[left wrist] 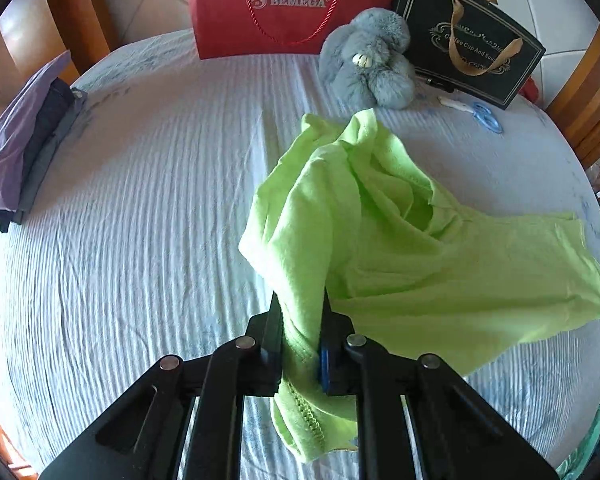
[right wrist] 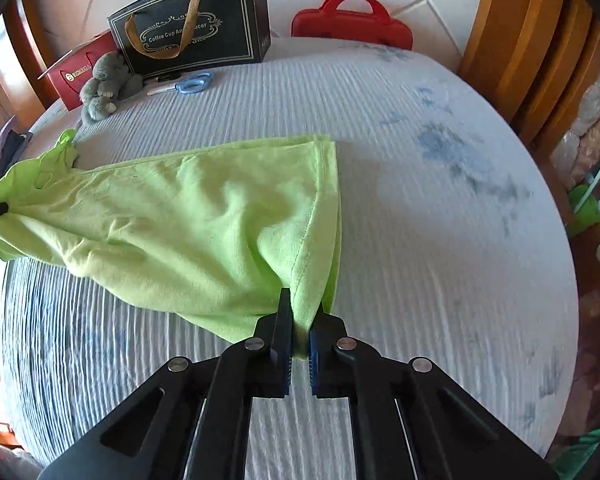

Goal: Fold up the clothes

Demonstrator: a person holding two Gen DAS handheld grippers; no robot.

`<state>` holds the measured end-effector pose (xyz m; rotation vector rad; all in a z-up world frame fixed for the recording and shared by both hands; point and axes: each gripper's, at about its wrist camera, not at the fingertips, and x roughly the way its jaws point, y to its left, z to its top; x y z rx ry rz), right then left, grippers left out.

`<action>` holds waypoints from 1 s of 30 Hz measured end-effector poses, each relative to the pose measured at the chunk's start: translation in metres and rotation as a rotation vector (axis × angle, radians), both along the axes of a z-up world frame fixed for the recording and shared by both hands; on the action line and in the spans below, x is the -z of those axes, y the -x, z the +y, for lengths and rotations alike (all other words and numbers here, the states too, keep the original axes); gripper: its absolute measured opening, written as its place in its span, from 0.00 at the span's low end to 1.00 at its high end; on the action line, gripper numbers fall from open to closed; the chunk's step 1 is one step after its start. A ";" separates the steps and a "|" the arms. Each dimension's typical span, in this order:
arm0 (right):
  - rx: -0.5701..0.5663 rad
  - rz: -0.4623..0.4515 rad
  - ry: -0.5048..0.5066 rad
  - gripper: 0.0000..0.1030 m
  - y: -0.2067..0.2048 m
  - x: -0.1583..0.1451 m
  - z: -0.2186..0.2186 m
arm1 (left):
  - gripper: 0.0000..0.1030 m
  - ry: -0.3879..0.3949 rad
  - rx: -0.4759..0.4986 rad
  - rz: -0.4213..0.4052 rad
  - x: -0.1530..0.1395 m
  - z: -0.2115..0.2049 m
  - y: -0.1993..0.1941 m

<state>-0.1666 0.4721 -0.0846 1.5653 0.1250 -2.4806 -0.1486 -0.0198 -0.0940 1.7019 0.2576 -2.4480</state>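
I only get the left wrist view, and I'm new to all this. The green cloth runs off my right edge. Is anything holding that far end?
Observer: Yes. The right tool is shut on the green garment, pinching a stitched hem.
Operator: Anything on the bed I can't see?
Observer: A red case with a handle stands at the bed's far edge, right of the black gift bag.
Operator: And the bedsheet over there?
Observer: The striped sheet has faded blue blotches beyond the garment.

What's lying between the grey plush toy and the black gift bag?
In the right wrist view, blue-handled scissors lie between the plush toy and black gift bag.
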 end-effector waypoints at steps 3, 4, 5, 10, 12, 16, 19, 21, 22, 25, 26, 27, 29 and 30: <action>0.023 0.025 0.104 0.15 -0.011 0.008 0.009 | 0.12 -0.036 -0.025 -0.006 0.013 -0.008 -0.004; 0.040 0.013 0.125 0.34 -0.012 0.012 0.012 | 0.12 -0.038 -0.032 -0.023 0.019 -0.009 -0.004; 0.051 0.003 0.142 0.46 -0.014 0.013 0.015 | 0.12 -0.043 -0.033 -0.040 0.022 -0.009 -0.005; 0.058 0.008 0.119 0.59 -0.028 0.009 0.023 | 0.20 -0.029 -0.024 -0.048 0.020 -0.012 -0.015; 0.049 0.028 0.094 0.59 -0.027 0.004 0.020 | 0.34 -0.031 -0.038 -0.036 0.014 -0.017 -0.016; 0.008 0.056 0.088 0.49 -0.022 -0.005 0.009 | 0.43 -0.002 -0.062 0.080 -0.025 -0.016 -0.027; -0.027 0.033 0.096 0.33 -0.018 -0.003 -0.002 | 0.47 0.012 -0.022 0.120 -0.040 -0.005 -0.039; -0.063 0.019 0.117 0.33 -0.017 0.002 -0.011 | 0.47 0.007 0.023 0.122 -0.039 0.006 -0.046; -0.081 0.012 0.128 0.33 -0.017 0.004 -0.016 | 0.47 0.009 0.043 0.117 -0.034 0.014 -0.044; -0.123 -0.005 0.159 0.33 -0.011 0.014 -0.031 | 0.47 0.008 0.072 0.092 -0.014 0.032 -0.035; -0.131 -0.011 0.163 0.32 -0.009 0.018 -0.035 | 0.47 0.007 0.077 0.082 -0.007 0.037 -0.032; -0.114 -0.032 0.151 0.33 -0.004 0.025 -0.036 | 0.47 0.011 0.062 0.049 0.004 0.034 -0.031; -0.064 -0.089 0.108 0.32 0.005 0.041 -0.030 | 0.47 0.017 0.031 -0.017 0.025 0.029 -0.028; -0.047 -0.110 0.089 0.26 0.008 0.046 -0.025 | 0.47 0.021 0.016 -0.051 0.035 0.027 -0.027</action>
